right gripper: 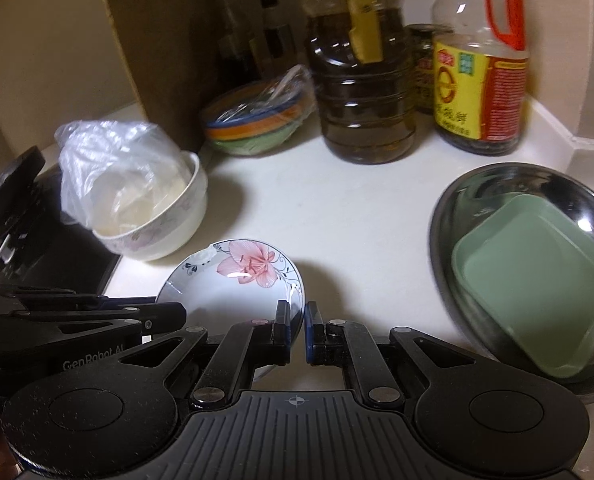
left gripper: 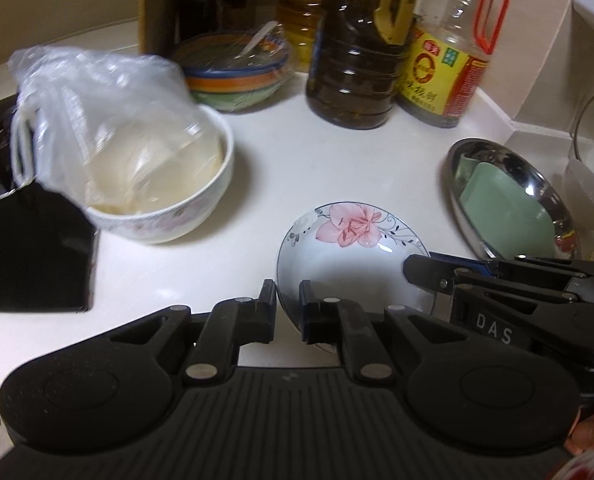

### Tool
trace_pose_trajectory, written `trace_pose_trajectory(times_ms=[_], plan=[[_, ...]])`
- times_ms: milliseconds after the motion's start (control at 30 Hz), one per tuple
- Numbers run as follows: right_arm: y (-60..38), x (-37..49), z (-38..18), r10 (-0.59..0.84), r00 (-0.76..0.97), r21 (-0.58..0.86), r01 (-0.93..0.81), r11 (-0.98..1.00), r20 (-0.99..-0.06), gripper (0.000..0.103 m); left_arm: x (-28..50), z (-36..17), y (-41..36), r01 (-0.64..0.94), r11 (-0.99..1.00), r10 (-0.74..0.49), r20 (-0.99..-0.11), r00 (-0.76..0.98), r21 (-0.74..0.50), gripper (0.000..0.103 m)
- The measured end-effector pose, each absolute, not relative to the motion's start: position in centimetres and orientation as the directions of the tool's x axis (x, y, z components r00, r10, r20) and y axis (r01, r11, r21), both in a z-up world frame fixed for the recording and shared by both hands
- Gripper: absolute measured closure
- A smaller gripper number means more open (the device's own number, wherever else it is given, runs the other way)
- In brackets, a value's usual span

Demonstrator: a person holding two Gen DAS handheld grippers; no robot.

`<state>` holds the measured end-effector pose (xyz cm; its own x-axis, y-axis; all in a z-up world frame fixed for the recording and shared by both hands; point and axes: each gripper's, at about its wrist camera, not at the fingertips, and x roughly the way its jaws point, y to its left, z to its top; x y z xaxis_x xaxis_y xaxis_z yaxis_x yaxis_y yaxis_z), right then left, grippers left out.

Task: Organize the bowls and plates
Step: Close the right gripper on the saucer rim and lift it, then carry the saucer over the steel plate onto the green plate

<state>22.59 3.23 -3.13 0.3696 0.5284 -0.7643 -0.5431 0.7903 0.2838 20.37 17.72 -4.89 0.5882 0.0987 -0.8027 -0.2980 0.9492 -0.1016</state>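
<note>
A small white plate with a pink flower [left gripper: 349, 256] [right gripper: 233, 292] sits low over the white counter, held by both grippers. My left gripper [left gripper: 287, 300] is shut on its near-left rim, and it also shows in the right wrist view as the left gripper [right gripper: 179, 316]. My right gripper [right gripper: 298, 318] is shut on the plate's right rim, its tip visible in the left wrist view as the right gripper [left gripper: 411, 270]. A white bowl [left gripper: 169, 216] [right gripper: 165, 224] with a plastic bag in it stands to the left. Stacked coloured bowls [left gripper: 237, 76] [right gripper: 257, 120] stand behind.
A steel dish [left gripper: 537, 184] [right gripper: 569, 188] holding a green square dish [right gripper: 537, 288] lies at the right. Oil and sauce bottles [left gripper: 357, 60] [right gripper: 361, 100] line the back wall. A black stove [left gripper: 29, 260] borders the counter on the left.
</note>
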Motion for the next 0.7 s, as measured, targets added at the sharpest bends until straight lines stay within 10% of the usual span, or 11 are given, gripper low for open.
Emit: trace_pose_trajectory(times_ms=[700], plan=[[-3.6, 25.0, -0.8, 0.405, 0.532, 0.253, -0.337, 0.907, -0.744, 0.096, 26.3, -3.0, 11.7, -0.059, 0.992, -0.047, -0.754, 0.655, -0.112, 0.093]])
